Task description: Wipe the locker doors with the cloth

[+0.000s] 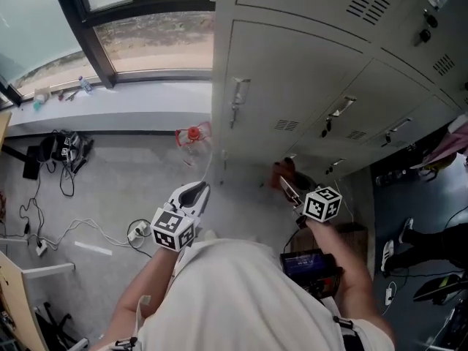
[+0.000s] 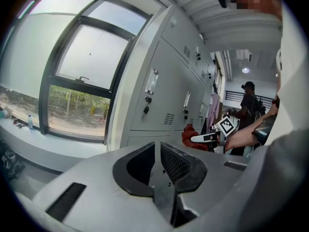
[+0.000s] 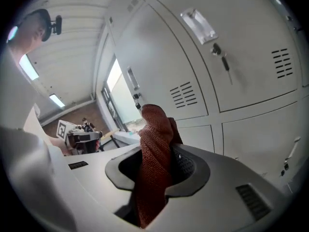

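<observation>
While right tool [image 3: 161, 152] grips the cloth [image 3: 154, 127] by locker doors [image 3: 246, 52], left tool [image 2: 157, 152] sits closed.

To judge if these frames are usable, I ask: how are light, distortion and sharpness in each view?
Head view: soft daylight from the window, lockers evenly lit and sharp. Left gripper view: strong fisheye bends the window and lockers; upper panes washed bright. Right gripper view: lockers curve, corners go dark, cloth sharp up close.

Rust-red woven cloth [image 3: 154, 129], bunched upright, pinched in right gripper [image 3: 160, 159], near grey locker doors [image 3: 227, 57], all shut.
</observation>
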### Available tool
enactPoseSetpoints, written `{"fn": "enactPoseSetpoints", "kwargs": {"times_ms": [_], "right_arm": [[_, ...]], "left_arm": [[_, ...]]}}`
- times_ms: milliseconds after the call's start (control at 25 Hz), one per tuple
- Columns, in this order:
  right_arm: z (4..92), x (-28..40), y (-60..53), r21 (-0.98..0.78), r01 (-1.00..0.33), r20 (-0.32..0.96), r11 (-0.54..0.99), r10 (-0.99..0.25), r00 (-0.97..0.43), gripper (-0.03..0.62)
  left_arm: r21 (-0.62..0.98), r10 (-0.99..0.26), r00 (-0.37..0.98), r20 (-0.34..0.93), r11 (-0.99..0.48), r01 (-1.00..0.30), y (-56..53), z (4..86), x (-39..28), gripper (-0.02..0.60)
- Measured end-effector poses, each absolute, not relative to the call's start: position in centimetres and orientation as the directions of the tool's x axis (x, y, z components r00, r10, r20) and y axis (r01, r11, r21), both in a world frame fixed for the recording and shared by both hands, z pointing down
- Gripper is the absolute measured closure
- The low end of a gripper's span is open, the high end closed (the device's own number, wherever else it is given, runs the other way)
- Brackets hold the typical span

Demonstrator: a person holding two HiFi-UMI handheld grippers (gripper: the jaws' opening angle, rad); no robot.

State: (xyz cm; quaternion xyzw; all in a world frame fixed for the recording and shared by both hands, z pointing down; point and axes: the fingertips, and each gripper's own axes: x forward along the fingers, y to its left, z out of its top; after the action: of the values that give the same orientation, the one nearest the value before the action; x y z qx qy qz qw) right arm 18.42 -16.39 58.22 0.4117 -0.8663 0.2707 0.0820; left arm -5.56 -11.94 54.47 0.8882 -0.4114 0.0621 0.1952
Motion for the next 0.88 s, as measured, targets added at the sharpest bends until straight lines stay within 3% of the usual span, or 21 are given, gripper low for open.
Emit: {"fn": "enactPoseSetpoints", "kwargs": {"times_ms": [360, 880], "right_arm": [[53.7, 21.7, -12.7, -0.367, -0.675, 0.168, 0.64, -0.668, -0.725, 0.477], [52.4, 24.0, -13.3, -0.305, -0.658, 0.136, 0.689, -0.652, -0.746, 0.477]], "left_arm": [[0.276, -0.656, 0.708, 0.261, -0.652, -0.706, -13.7, 53.2, 1.7, 0.54], [0.25, -0.646, 0.719, 0.256, -0.674, -0.695, -14.0, 52.4, 5.9, 0.54]]}}
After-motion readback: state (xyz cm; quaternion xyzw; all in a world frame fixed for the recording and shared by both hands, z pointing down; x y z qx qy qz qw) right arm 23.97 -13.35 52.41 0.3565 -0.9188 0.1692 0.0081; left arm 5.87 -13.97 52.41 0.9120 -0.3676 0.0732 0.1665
